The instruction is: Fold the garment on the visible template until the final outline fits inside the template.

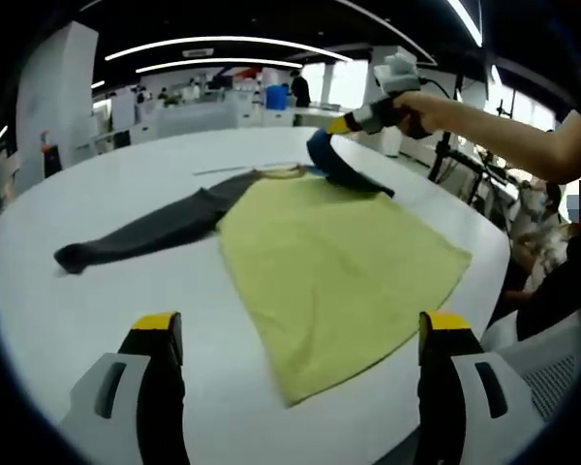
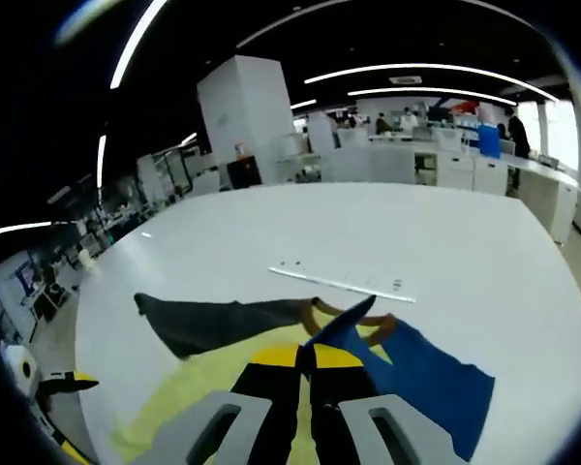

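A garment lies spread on the white round table (image 1: pixel 97 300). Its body is yellow-green (image 1: pixel 339 271), with a dark grey sleeve (image 1: pixel 145 232) stretched out to the left. My right gripper (image 1: pixel 344 124) is shut on the blue sleeve (image 1: pixel 344 170) and holds its end lifted above the collar. In the right gripper view the shut jaws (image 2: pixel 305 356) pinch the blue sleeve (image 2: pixel 416 373), with the grey sleeve (image 2: pixel 213 325) to their left. My left gripper (image 1: pixel 300 325) hovers open over the garment's near hem, nothing between its fingers.
A thin pale strip (image 2: pixel 339 281) lies on the table beyond the collar. A person's arm (image 1: pixel 504 121) reaches in from the right. A white mesh chair (image 1: pixel 552 358) stands by the table's right edge. Counters and equipment (image 1: pixel 213 111) fill the far background.
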### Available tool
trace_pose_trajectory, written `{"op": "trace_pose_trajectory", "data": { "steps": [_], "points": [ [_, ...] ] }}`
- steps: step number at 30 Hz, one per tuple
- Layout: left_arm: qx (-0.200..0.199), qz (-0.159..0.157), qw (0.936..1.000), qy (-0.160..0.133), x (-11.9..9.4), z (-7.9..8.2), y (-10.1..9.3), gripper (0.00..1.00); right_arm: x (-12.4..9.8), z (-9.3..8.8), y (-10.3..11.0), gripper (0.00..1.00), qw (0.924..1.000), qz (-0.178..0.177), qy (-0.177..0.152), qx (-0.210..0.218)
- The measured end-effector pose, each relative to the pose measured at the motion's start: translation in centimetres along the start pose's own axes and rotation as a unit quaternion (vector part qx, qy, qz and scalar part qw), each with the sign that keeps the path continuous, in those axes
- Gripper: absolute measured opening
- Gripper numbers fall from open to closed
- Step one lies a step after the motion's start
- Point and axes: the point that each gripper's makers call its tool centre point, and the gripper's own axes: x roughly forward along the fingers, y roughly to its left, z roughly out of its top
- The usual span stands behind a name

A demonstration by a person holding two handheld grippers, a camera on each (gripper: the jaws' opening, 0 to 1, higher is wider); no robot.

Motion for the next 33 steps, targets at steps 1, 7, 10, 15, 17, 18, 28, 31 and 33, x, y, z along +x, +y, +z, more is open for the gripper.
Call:
{"op": "trace_pose_trajectory", "data": {
  "steps": [1, 7, 10, 15, 17, 18, 28, 31, 33],
  "points": [
    [-0.001, 0.000, 1.0000, 0.000, 0.0, -0.1, 0.0, 0.98, 0.1, 0.1, 0.2, 0.00, 1.0000, 0.001, 0.000, -0.001],
    [-0.005, 0.001, 1.0000, 0.004, 0.0, -0.5, 0.1, 0.98, 1.5, 0.7, 1.7, 0.00, 0.9998, 0.017, 0.003, -0.012],
    [-0.015, 0.000, 0.9999, 0.000, 0.0, -0.4, 0.3, 0.97, 2.1, 0.6, 2.4, 0.00, 0.9996, 0.025, 0.008, -0.011],
    [-0.013, 0.002, 0.9999, -0.003, 0.0, -0.2, 0.5, 0.97, 3.2, 0.6, 4.0, 0.00, 0.9991, 0.038, 0.014, -0.013],
    [-0.008, 0.004, 1.0000, 0.001, 0.0, -0.4, 0.6, 0.97, 3.6, 0.5, 4.6, 0.00, 0.9988, 0.044, 0.017, -0.012],
    [-0.007, 0.004, 1.0000, 0.003, 0.0, -0.5, 0.6, 0.97, 3.7, 0.5, 4.9, 0.00, 0.9987, 0.046, 0.017, -0.011],
    [-0.014, 0.002, 0.9999, 0.009, 0.2, -0.9, 0.6, 0.97, 5.3, -0.1, 7.9, 0.00, 0.9968, 0.069, 0.030, -0.027],
    [-0.015, 0.004, 0.9998, 0.010, 0.1, -1.0, 0.7, 0.97, 5.6, -0.6, 8.7, 0.00, 0.9961, 0.077, 0.035, -0.027],
    [-0.016, 0.005, 0.9998, 0.010, 0.1, -1.0, 0.8, 0.97, 5.8, -0.8, 9.0, 0.00, 0.9956, 0.080, 0.038, -0.029]
  ]
}}
